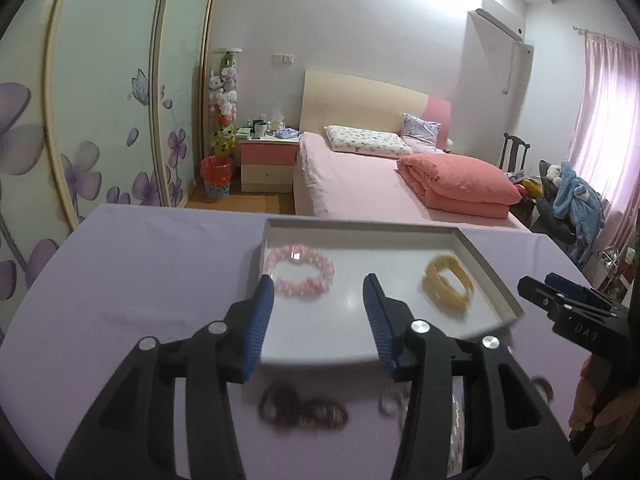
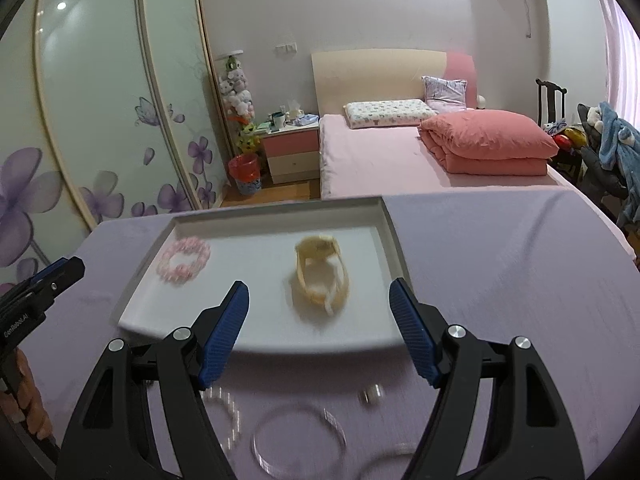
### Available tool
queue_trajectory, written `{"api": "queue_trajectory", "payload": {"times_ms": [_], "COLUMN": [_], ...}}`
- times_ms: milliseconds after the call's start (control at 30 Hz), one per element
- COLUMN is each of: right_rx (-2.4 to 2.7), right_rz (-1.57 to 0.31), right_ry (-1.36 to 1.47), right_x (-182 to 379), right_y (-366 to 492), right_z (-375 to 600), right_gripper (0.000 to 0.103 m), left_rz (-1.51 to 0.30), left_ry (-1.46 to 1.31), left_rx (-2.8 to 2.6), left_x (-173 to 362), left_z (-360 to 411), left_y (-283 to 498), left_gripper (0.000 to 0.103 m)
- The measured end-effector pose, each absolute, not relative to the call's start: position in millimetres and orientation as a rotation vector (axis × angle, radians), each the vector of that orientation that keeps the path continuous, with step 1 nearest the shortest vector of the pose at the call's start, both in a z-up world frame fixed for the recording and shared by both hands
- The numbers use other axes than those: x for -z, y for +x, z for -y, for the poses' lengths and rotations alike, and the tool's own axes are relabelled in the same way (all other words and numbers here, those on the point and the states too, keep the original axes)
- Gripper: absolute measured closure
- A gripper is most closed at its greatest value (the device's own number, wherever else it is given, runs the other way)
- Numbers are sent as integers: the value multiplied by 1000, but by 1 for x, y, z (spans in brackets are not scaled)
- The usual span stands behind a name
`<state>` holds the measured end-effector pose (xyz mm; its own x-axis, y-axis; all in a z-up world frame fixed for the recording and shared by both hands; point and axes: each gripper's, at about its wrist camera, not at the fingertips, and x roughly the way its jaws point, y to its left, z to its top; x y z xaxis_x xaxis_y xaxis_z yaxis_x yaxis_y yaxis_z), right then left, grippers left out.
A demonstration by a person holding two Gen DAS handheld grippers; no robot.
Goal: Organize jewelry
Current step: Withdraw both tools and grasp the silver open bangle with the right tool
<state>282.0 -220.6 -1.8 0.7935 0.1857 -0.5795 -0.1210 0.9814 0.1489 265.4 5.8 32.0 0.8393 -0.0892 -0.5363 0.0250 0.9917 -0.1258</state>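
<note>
Through the left wrist camera I see the white tray (image 1: 496,276) sitting on the lilac-covered table (image 1: 132,280), with the pink bead bracelet (image 1: 299,276) lying flat in its left part and the yellow bangle (image 1: 448,286) toward the right wall. My left gripper (image 1: 318,294) hangs over the tray's near edge, jaws partly apart, nothing between the blue pads. Below it, loose on the cloth, I make out dark rings (image 1: 300,406) and a small pale ring (image 1: 390,402), both blurred. I judge the beads light and floppy on their elastic, best pinched across one side of the loop; the bangle looks stiff and slippery, so I would take it across its band.

Through the right wrist camera the same tray (image 2: 390,232) lies ahead, the pink bracelet (image 2: 184,264) at far left, the yellow bangle (image 2: 322,280) near the middle. My right gripper (image 2: 320,298) stands wide apart above the near rim, holding nothing and touching nothing. Still out on the cloth below are a clear bangle (image 2: 298,438), a string of pale beads (image 2: 226,412) and a small ring (image 2: 370,394). The clear bangle I expect to be rigid, smooth and breakable: grip its rim gently.
</note>
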Motion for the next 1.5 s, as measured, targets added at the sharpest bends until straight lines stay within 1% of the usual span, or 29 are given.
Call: {"api": "queue_trajectory", "payload": {"times_ms": [100, 200, 433, 667, 700, 733, 900, 1167, 1200, 1267, 1300, 1333, 1500], "right_rx": [-163, -149, -104, -89, -86, -85, -83, -86, -92, -110, -128, -141, -152], "right_rz": [-635, -659, -748, -799, -809, -818, -916, -927, -926, -915, -906, -897, -894], "right_ry": [91, 73, 56, 44, 35, 29, -5, -6, -10, -19, -22, -29, -7], "right_x": [11, 24, 61, 74, 75, 78, 93, 93, 93, 92, 91, 89, 88], "right_y": [250, 225, 181, 185, 187, 186, 203, 222, 223, 224, 223, 222, 210], "right_z": [231, 241, 258, 258, 256, 257, 259, 269, 269, 268, 267, 266, 274], "right_gripper": [30, 29, 29, 29, 26, 19, 13, 12, 12, 18, 29, 35, 36], "left_rz": [-561, -565, -629, -668, -670, -674, -687, -707, -713, -723, -726, -731, -778], "left_ry": [-118, -126, -151, -138, -135, -134, -125, -110, -109, -101, -97, -92, -90], "left_rx": [68, 72, 67, 95, 97, 100, 114, 150, 158, 176, 181, 190, 241], "left_x": [-27, -19, 12, 27, 28, 29, 34, 37, 38, 39, 40, 41, 46], "left_z": [-5, -7, -2, 14, 16, 18, 26, 40, 42, 48, 52, 55, 74], "left_y": [230, 198, 151, 143, 143, 144, 147, 152, 153, 155, 155, 156, 164], "left_gripper": [48, 44, 40, 39, 39, 39, 39, 39, 39, 39, 39, 39, 39]}}
